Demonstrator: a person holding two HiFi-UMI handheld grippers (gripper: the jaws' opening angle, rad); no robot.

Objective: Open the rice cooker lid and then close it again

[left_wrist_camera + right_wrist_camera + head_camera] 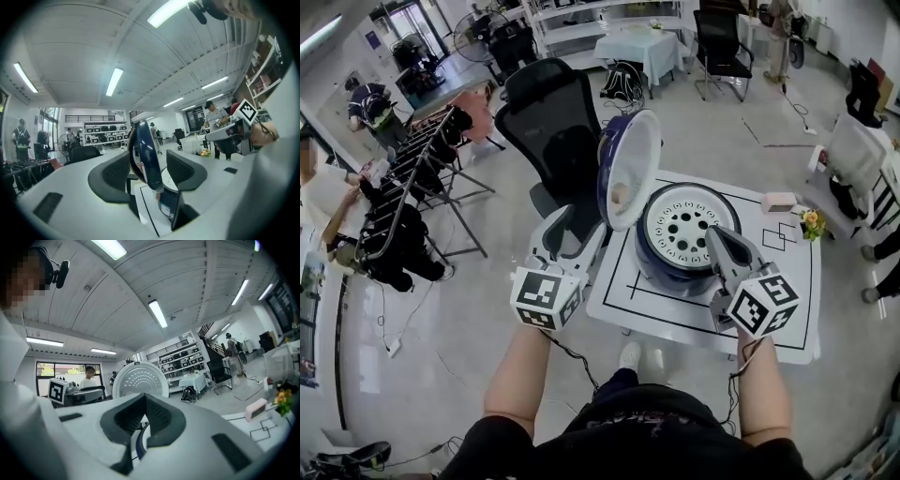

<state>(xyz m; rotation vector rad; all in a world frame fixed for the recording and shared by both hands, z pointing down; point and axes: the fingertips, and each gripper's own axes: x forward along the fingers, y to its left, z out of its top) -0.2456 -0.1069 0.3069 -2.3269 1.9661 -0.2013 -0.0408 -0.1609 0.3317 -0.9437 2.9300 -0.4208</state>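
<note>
The rice cooker [654, 270] stood on the white table [787, 323] with its lid [630, 169] swung up and standing nearly upright at the cooker's left-rear side, its pale inner face turned toward the open pot. The left tongs [579, 234] were at the cooker's left, just beside the lower part of the lid. In the left gripper view the left tongs [149, 166] were spread wide, and the dark blue edge of the lid [145, 154] stood in the gap between the two pads; whether either pad pressed on it could not be told. The right tongs [719, 242] hung over the cooker's right rim, pointing toward the lid. In the right gripper view the right tongs [146, 416] had their tips brought together with nothing clamped, a sliver of the cooker's blue rim showing past them, and the lid [139, 379] rose beyond. A small pink box [778, 201] lay on the table behind and to the right of the cooker.
</note>
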